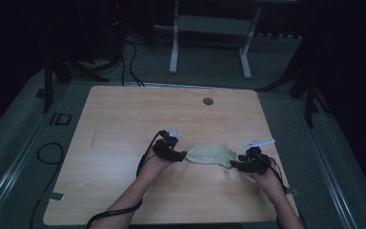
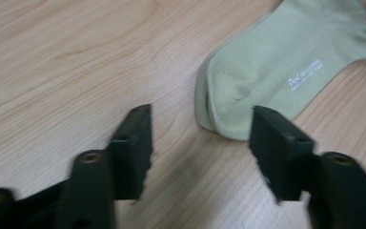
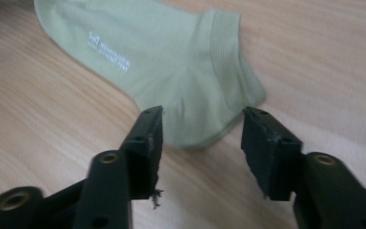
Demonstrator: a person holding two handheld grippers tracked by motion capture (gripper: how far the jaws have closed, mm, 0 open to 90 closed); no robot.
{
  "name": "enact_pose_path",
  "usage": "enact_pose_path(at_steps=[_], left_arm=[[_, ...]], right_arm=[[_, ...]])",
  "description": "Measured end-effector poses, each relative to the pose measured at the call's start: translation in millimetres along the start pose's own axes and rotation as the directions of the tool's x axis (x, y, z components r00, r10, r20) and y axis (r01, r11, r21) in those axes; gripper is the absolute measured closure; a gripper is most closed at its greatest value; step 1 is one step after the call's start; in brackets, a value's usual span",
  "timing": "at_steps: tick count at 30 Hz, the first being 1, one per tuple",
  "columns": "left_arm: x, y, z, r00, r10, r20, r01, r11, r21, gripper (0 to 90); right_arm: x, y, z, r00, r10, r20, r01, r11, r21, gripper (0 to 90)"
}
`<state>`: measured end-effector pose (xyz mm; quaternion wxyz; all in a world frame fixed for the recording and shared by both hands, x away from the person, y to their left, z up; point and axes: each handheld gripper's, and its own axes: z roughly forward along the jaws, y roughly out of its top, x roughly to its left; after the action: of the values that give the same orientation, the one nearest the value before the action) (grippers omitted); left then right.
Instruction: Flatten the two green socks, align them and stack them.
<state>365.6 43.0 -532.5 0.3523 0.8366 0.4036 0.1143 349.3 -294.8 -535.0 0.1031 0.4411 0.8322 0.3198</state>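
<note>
A pale green ankle sock (image 1: 212, 155) with small white lettering lies flat on the wooden table (image 1: 124, 119), between my two grippers. My left gripper (image 1: 183, 155) is at the sock's left end, jaws open. In the left gripper view the sock's rounded toe end (image 2: 267, 67) lies just ahead of the left gripper (image 2: 201, 113), and no pad touches it. My right gripper (image 1: 233, 165) stands open at the sock's right end. In the right gripper view the sock's heel and ribbed cuff (image 3: 171, 52) reach just between the tips of the right gripper (image 3: 202, 112), untouched by the pads.
A round grey cable hole (image 1: 208, 101) sits near the table's far edge. Beyond the table stands a white desk frame (image 1: 174, 47) on the carpet. Black cables (image 1: 47, 152) lie on the floor at the left. Dark stands flank the table.
</note>
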Motion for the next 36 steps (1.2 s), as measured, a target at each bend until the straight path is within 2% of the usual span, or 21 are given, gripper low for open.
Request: enact_pose_path(at_steps=[2, 5, 7, 8, 9, 12, 13, 16, 18, 21, 22, 27, 28, 30, 32, 36], left_arm=[[0.5, -6.3, -1.9, 0.9999, 0.002, -0.016, -0.002, 0.9999, 0.017, 27.3], [3.1, -17.4, -7.7, 0.9998, -0.008, 0.018, 0.008, 1.0, 0.002, 15.8], [3.2, -20.1, -9.5, 0.9997, -0.01, 0.024, 0.01, 0.9999, -0.012, 14.9], [0.4, -32.4, -15.9, 0.9998, 0.003, 0.018, -0.001, 0.9975, -0.071, 14.9], [-0.6, -35.6, -17.2, 0.9999, 0.0, 0.017, 0.001, 0.9967, -0.081, 13.1], [-2.0, -40.8, -18.9, 0.9996, -0.007, 0.029, 0.009, 0.997, -0.077, 13.2], [-4.2, -45.7, -19.4, 0.999, -0.008, 0.043, 0.011, 0.9971, -0.076, 12.6], [-7.2, -53.5, -21.2, 0.9993, 0.018, 0.034, -0.015, 0.9963, -0.084, 8.8], [-7.1, -58.3, -22.7, 0.9994, 0.011, 0.034, -0.008, 0.9965, -0.084, 7.3], [-6.7, -63.6, -24.2, 0.9995, 0.029, 0.009, -0.028, 0.996, -0.084, 7.3], [-5.2, -68.6, -25.6, 0.9998, 0.021, -0.002, -0.021, 0.9965, -0.081, 7.3], [-0.7, -78.5, -30.6, 0.9999, 0.009, -0.004, -0.01, 0.9962, -0.087, 7.3], [1.5, -82.0, -33.7, 0.9999, -0.006, -0.014, 0.005, 0.9962, -0.087, 7.3], [1.9, -82.7, -36.2, 0.9997, -0.007, -0.022, 0.005, 0.9961, -0.088, 7.3], [2.8, -85.7, -44.4, 0.9993, -0.025, -0.029, 0.021, 0.9927, -0.118, 7.3], [4.0, -91.1, -49.7, 0.9988, -0.026, -0.041, 0.021, 0.9918, -0.126, 7.3]], right_arm=[[0.3, -5.3, -2.7, 0.9998, -0.009, -0.017, 0.009, 1.0, -0.022, 39.3], [-0.9, -13.2, -7.9, 0.9996, -0.017, -0.021, 0.016, 0.998, -0.053, 33.5], [-1.8, -15.8, -9.5, 0.9996, -0.013, -0.024, 0.011, 0.998, -0.062, 30.9], [-2.8, -17.6, -10.1, 0.9994, -0.012, -0.031, 0.01, 0.999, -0.051, 25.1], [-5.1, -26.2, -11.5, 0.9985, -0.016, -0.052, 0.013, 0.998, -0.068, 16.9], [-6.5, -31.0, -10.3, 0.999, -0.01, -0.043, 0.007, 0.996, -0.087, 16.8], [-6.3, -35.1, -8.9, 0.9993, -0.034, -0.014, 0.032, 0.994, -0.108, 15.3], [-5.9, -39.1, -8.4, 0.9995, -0.026, -0.018, 0.023, 0.992, -0.127, 14.5], [-5.5, -41.4, -9.1, 0.9996, -0.026, -0.01, 0.024, 0.99, -0.14, 14.5], [-5.9, -43.2, -9.8, 0.9998, -0.02, -0.001, 0.02, 0.99, -0.139, 14.5], [-6.6, -45.1, -10.2, 0.9996, -0.027, 0.011, 0.028, 0.99, -0.141, 14.4], [-6.5, -53.3, -10.2, 0.9995, -0.023, 0.021, 0.026, 0.989, -0.144, 14.2], [-6.7, -54.7, -10.0, 0.9996, -0.022, 0.018, 0.024, 0.99, -0.137, 14.1], [-6.9, -57.3, -9.3, 0.9994, -0.023, 0.025, 0.026, 0.991, -0.132, 14.1], [-7.1, -59.5, -9.7, 0.9991, -0.02, 0.038, 0.025, 0.991, -0.134, 14.1], [-5.5, -62.8, -13.5, 0.9985, -0.012, 0.054, 0.02, 0.988, -0.152, 13.9]])
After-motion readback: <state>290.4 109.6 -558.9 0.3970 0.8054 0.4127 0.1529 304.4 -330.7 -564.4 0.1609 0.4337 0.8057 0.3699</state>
